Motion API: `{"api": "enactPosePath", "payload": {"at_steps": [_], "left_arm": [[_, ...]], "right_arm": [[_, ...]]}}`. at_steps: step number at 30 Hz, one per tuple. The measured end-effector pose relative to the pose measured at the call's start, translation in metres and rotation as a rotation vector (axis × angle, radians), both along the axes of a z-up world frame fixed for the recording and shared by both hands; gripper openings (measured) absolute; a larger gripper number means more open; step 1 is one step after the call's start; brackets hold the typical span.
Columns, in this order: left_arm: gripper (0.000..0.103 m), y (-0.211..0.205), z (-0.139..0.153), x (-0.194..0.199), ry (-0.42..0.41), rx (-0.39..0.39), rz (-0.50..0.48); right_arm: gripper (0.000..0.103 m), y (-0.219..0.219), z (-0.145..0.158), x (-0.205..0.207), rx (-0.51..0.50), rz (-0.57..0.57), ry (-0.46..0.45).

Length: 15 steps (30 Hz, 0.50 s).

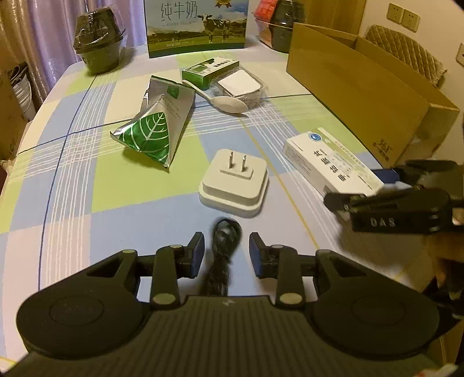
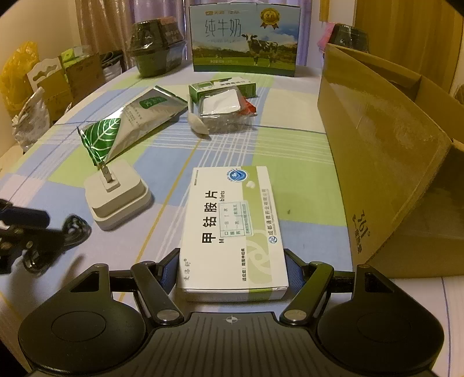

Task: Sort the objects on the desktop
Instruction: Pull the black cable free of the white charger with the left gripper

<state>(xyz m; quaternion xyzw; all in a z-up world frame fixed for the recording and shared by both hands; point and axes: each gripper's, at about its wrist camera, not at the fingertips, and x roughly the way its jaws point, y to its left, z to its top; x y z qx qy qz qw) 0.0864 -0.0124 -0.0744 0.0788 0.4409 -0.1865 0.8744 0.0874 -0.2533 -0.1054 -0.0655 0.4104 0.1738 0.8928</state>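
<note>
Blurred black cable (image 1: 223,246) lies between the open left tool (image 1: 226,255); right tool (image 2: 232,268) apparently grips the medicine box (image 2: 232,223).

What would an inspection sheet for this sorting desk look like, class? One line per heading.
Surface: checked blue, green and white tablecloth.
Job's things: white medicine box; white two-pin plug adapter; silver-green foil pouch; white plastic spoon; green carton; clear plastic tray.
Clutter: milk carton with cow picture; wrapped dark bowls; open brown cardboard box.
Grippers: left tongs open around a black cable; right tongs flank the medicine box, contact unclear.
Cables: black cable, blurred.
Surroundings: curtains, wall sockets.
</note>
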Motion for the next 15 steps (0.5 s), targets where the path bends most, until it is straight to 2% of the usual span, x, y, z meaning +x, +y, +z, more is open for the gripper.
{"api": "enactPosePath", "payload": {"at_steps": [5,11,12,13,15], "left_arm": [[0.029,0.000,-0.011,-0.003,0.016,0.067,-0.031],[0.032,0.004,-0.021,0.002,0.007,0.060,-0.013],[0.029,0.004,-0.021,0.003,0.009,0.059,-0.014],[0.016,0.004,-0.020,0.003,0.015,0.052,-0.018],[0.012,0.002,-0.019,0.003,0.021,0.053,-0.016]], "right_arm": [[0.069,0.000,0.002,0.000,0.009,-0.006,-0.001],[0.069,-0.001,0.004,-0.002,0.011,-0.004,-0.010],[0.069,-0.001,0.004,-0.002,0.012,-0.005,-0.009],[0.069,-0.002,0.004,-0.002,0.013,-0.006,-0.009],[0.069,-0.002,0.005,-0.003,0.017,-0.007,-0.013]]}}
